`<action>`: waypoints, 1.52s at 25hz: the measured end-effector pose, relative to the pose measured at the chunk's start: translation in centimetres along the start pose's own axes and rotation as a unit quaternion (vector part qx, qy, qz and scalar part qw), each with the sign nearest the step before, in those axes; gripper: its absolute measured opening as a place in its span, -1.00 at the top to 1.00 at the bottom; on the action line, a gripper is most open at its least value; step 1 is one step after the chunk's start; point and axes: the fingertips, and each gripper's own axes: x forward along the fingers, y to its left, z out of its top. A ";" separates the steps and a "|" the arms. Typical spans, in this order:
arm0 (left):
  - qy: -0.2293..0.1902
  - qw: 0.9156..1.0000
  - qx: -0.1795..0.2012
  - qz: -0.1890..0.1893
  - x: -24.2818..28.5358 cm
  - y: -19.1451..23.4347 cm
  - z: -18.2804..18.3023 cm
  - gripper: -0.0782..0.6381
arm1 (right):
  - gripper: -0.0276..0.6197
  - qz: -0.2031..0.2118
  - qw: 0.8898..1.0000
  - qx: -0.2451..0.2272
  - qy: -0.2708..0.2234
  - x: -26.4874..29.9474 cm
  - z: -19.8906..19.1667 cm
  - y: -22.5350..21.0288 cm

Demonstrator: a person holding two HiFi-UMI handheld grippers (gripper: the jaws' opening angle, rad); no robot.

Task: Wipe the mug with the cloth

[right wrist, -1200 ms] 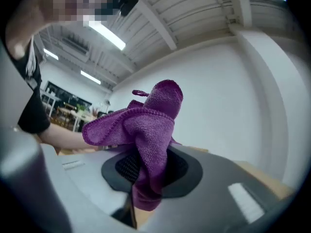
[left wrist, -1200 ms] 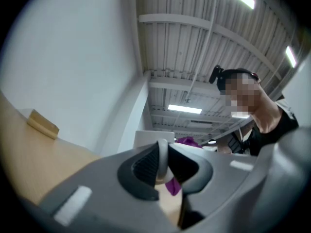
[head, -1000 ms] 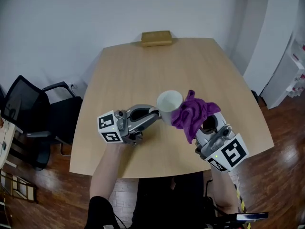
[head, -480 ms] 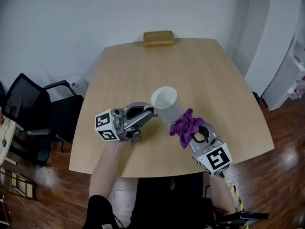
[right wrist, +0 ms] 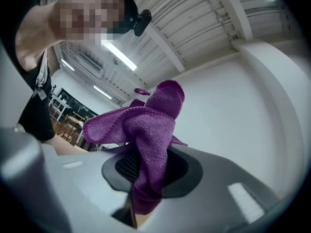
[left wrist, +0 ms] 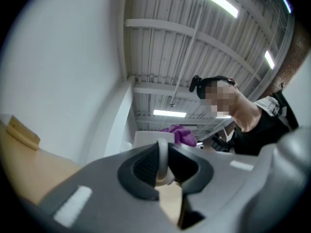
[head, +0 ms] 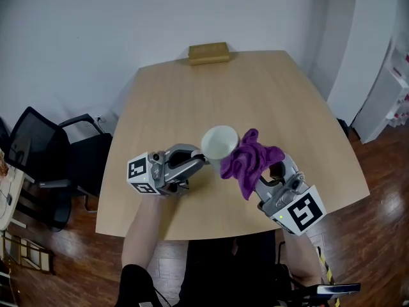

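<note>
A white mug (head: 219,143) hangs above the wooden table (head: 192,88), its mouth facing up toward the head view. My left gripper (head: 203,160) is shut on the mug's handle (left wrist: 162,155), and the mug's body (left wrist: 151,140) rises beyond the jaws in the left gripper view. My right gripper (head: 262,179) is shut on a purple cloth (head: 248,160), whose bunched folds press against the mug's right side. In the right gripper view the cloth (right wrist: 148,139) fills the gap between the jaws and hides the mug.
A tan block (head: 208,52) lies at the table's far edge. A black office chair (head: 45,162) stands left of the table. A white cabinet (head: 382,88) is at the right. Both grippers are held over the table's near half.
The right gripper dropped toward me with the cloth, then came back up against the mug's right side. The mug shifted slightly and its mouth now tilts more toward the camera.
</note>
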 end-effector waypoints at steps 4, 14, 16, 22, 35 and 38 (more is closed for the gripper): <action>0.000 1.000 0.019 0.004 -0.5 0.1 0.7 0.60 | 0.66 -0.003 0.997 0.024 0.075 -1.4 -5.9 1.5; 0.019 0.998 0.032 -0.054 0.3 -2.3 0.2 0.60 | 0.66 0.016 0.994 0.098 -0.043 -3.3 0.6 -2.0; 0.018 0.997 0.036 -0.066 0.4 -3.0 0.1 0.60 | 0.66 0.047 0.993 0.078 -0.071 -2.6 3.2 -1.0; -0.010 0.996 0.039 -0.082 -0.1 -3.6 0.9 0.60 | 0.66 0.069 0.994 0.064 -0.046 -2.4 0.4 1.7; 0.010 0.992 0.043 -0.122 -1.4 -4.1 0.1 0.61 | 0.66 0.083 0.989 0.102 -0.074 -3.4 2.3 -0.2; 0.003 0.990 0.042 -0.134 -1.0 -4.7 0.0 0.61 | 0.66 0.127 0.982 0.091 -0.102 -2.6 5.1 1.6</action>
